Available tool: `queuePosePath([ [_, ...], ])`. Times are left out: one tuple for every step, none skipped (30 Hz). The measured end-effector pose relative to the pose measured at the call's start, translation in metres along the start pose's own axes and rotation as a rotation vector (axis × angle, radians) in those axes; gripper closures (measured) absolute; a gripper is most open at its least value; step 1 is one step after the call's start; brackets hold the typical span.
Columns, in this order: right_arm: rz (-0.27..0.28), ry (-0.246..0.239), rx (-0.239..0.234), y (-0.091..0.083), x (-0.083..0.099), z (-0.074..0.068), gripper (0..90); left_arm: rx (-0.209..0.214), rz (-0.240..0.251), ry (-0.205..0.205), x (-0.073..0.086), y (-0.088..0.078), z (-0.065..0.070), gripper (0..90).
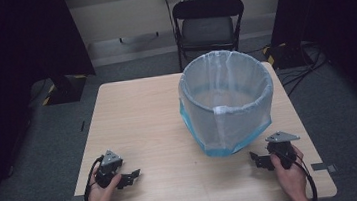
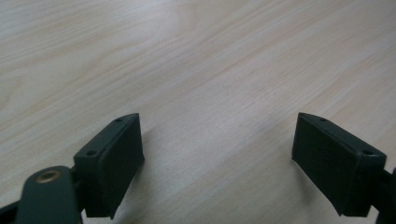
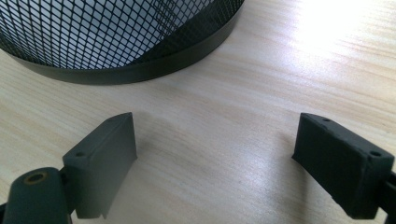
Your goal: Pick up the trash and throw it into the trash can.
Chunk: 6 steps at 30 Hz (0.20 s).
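high view shows my left gripper (image 1: pixel 133 175) and right gripper (image 1: pixel 256 159) low over the pale wooden table (image 1: pixel 138 120), jaws spread and empty, pointing inward. the black mesh bin lined with a translucent bag (image 1: pixel 227 100) stands just beyond my right one.

You work at a pale wooden table (image 1: pixel 143 114) standing on grey carpet. On it, right of centre toward the far edge, stands a mesh bin (image 1: pixel 227 100) lined with a translucent bag.
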State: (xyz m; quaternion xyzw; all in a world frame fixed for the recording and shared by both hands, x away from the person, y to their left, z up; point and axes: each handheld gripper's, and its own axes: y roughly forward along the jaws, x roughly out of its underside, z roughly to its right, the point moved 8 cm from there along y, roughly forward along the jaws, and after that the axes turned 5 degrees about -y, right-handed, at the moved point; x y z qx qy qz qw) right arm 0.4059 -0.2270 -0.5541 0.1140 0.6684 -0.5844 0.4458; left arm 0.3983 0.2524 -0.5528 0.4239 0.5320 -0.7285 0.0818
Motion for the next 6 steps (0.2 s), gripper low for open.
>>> queuePosePath([
  [0.000, 0.000, 0.000, 0.0000, 0.0000, 0.0000, 12.1, 0.000, 0.000, 0.000, 0.0000, 0.0000, 0.0000, 15.5],
  [0.000, 0.000, 0.000, 0.0001, -0.0001, 0.0000, 12.1, -0.009, 0.005, -0.004, -0.0002, 0.0008, 0.0010, 15.6],
  [0.000, 0.000, 0.000, 0.0000, -0.0001, 0.0000, 12.1, -0.013, 0.006, -0.003, 0.0000, 0.0006, 0.0007, 15.5],
  [0.000, 0.000, 0.000, 0.0000, -0.0001, 0.0000, 12.1, -0.010, 0.017, 0.010, 0.0004, 0.0009, -0.0004, 14.9],
  [0.000, 0.000, 0.000, 0.0000, 0.0000, 0.0000, 12.1, -0.009, 0.020, 0.012, 0.0009, 0.0008, -0.0008, 14.4],
  [0.000, 0.000, 0.000, 0.0000, 0.0000, 0.0000, 12.1, -0.009, 0.020, 0.012, 0.0009, 0.0008, -0.0008, 14.2],
])
